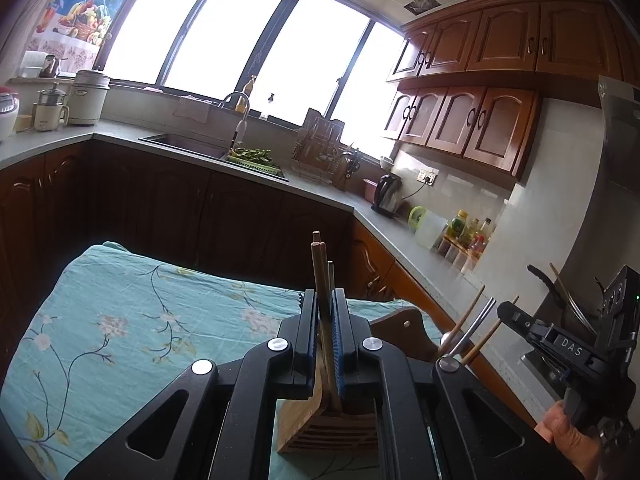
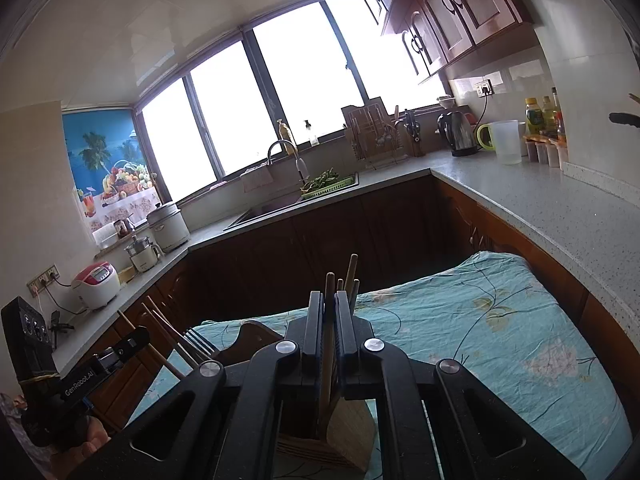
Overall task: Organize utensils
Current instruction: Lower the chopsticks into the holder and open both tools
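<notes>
The left gripper has its jaws clamped on a bundle of chopsticks, about four, standing in a wooden holder on the cloth-covered counter. The right gripper has its jaws closed on one chopstick above a second holder, with about three more standing there. No loose utensil is visible, so the task looks nearly finished.

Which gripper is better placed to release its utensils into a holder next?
Probably right: the right gripper holds one wooden chopstick whose lower end already enters the slatted bamboo holder.
</notes>
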`<state>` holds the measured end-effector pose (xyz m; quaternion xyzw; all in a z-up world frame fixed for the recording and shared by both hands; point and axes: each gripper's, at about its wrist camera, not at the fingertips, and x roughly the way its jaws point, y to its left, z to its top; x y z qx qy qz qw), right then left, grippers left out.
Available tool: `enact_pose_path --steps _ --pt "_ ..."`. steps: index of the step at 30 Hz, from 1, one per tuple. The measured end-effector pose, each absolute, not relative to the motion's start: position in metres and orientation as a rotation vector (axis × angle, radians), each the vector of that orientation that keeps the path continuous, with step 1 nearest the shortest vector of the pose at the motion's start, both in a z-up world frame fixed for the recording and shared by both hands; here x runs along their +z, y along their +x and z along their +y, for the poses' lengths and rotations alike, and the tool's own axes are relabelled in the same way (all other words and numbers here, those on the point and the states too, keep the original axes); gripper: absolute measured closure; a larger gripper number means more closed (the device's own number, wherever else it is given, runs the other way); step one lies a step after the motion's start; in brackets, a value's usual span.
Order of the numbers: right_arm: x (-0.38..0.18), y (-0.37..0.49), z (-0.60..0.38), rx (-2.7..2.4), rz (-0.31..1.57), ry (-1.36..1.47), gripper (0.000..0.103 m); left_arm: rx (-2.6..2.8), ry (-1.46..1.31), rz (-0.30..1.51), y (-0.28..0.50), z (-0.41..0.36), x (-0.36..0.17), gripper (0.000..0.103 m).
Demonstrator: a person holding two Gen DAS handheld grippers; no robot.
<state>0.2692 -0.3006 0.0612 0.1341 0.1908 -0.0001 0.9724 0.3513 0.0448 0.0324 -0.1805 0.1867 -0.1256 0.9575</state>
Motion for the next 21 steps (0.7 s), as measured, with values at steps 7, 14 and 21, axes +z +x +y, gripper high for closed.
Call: enact_pose_path --steps 7,14,21 --pt "0.059 0.271 -0.3 0.003 0.393 0.276 0.094 -0.244 -0.361 0.393 0.351 0.043 0.036 0.096" --pt "0.06 0.269 -0.303 0.007 0.392 0.285 0.091 -0.233 -0.361 0.415 0.35 0.044 0.04 0.083" --pt "0.07 0.237 -0.307 0.003 0.313 0.324 0.033 -0.201 -0.367 0.38 0.321 0.052 0.05 0.04"
